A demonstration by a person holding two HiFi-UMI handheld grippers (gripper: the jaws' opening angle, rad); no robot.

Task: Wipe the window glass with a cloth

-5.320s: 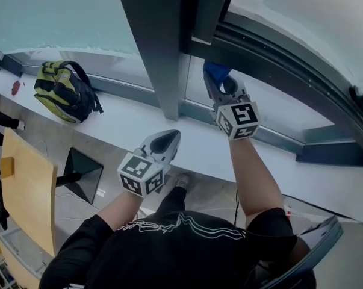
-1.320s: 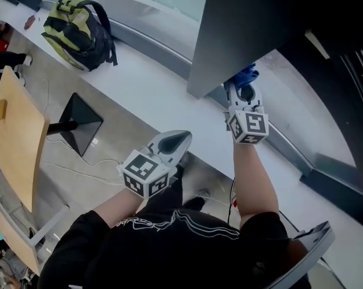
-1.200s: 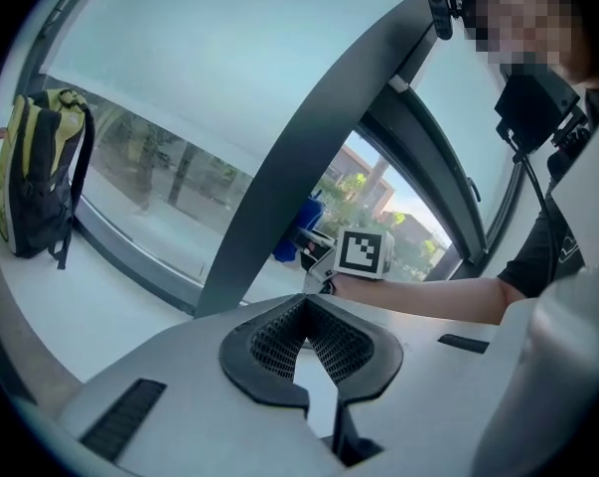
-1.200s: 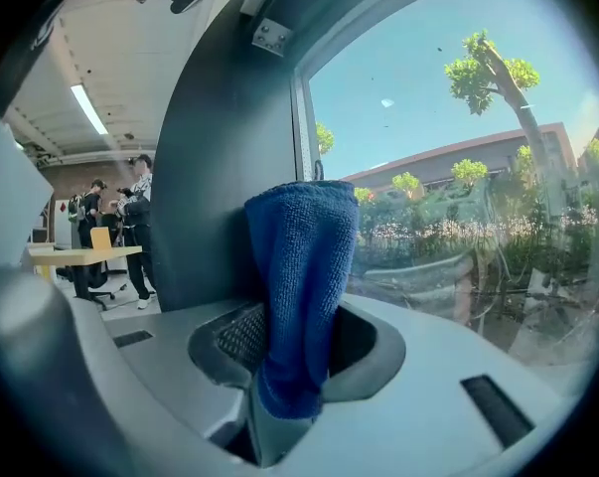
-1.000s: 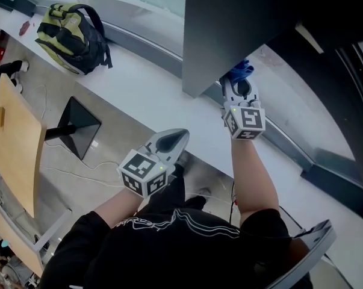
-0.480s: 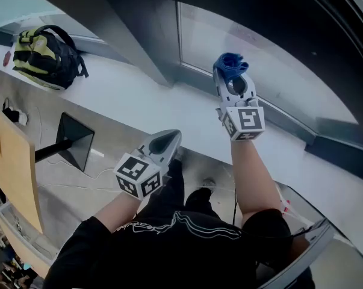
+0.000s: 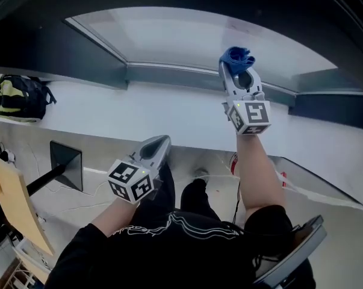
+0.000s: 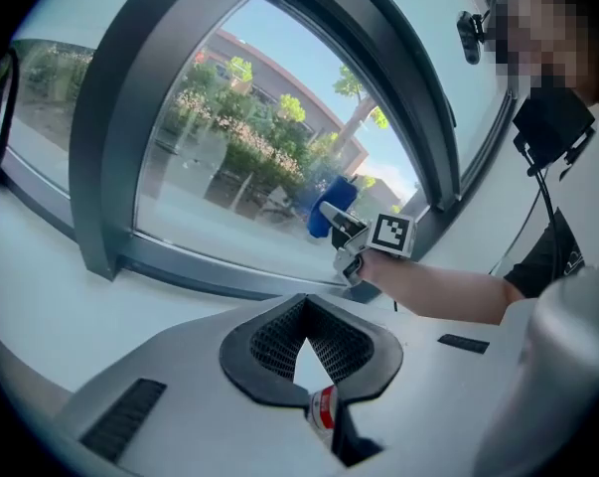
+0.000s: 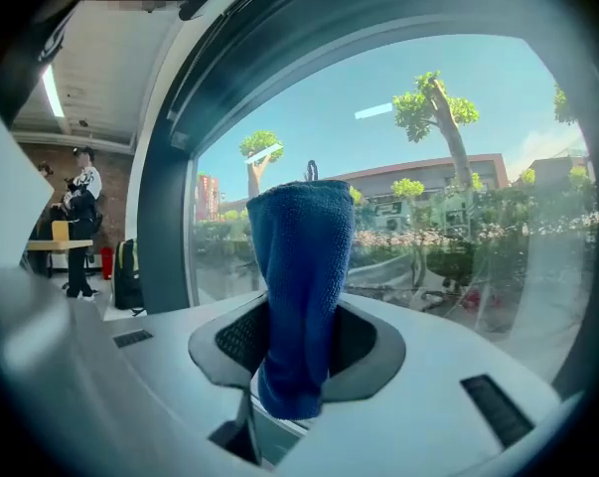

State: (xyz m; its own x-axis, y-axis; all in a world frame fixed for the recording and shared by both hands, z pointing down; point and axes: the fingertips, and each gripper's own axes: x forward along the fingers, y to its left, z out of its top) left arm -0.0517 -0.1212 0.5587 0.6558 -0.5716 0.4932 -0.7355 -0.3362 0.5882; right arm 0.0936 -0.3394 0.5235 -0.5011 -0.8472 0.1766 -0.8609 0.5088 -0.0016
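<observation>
A blue cloth [image 7: 236, 58] sticks up from my right gripper [image 7: 238, 76], which is shut on it. The cloth's top is at the lower edge of the window glass [image 7: 187, 38], just above the dark bottom frame [image 7: 169, 76]; whether it touches the glass I cannot tell. In the right gripper view the cloth [image 9: 299, 286] stands upright between the jaws with the glass [image 9: 448, 177] behind it. My left gripper [image 7: 162, 142] hangs low, in front of the white sill [image 7: 109, 110], shut with nothing in it. From the left gripper view the cloth [image 8: 323, 207] sits by the pane.
A yellow-and-black backpack [image 7: 15, 98] lies on the sill at far left. On the floor below stand a black table base [image 7: 64, 161] and a wooden tabletop [image 7: 12, 209]. A chair [image 7: 295, 251] is behind me at lower right. A dark frame post [image 8: 105, 167] borders the pane's left side.
The right gripper has carried the cloth away from the wide dark pillar to the lower edge of the pane. The head view has swung. The left gripper stayed low and shut.
</observation>
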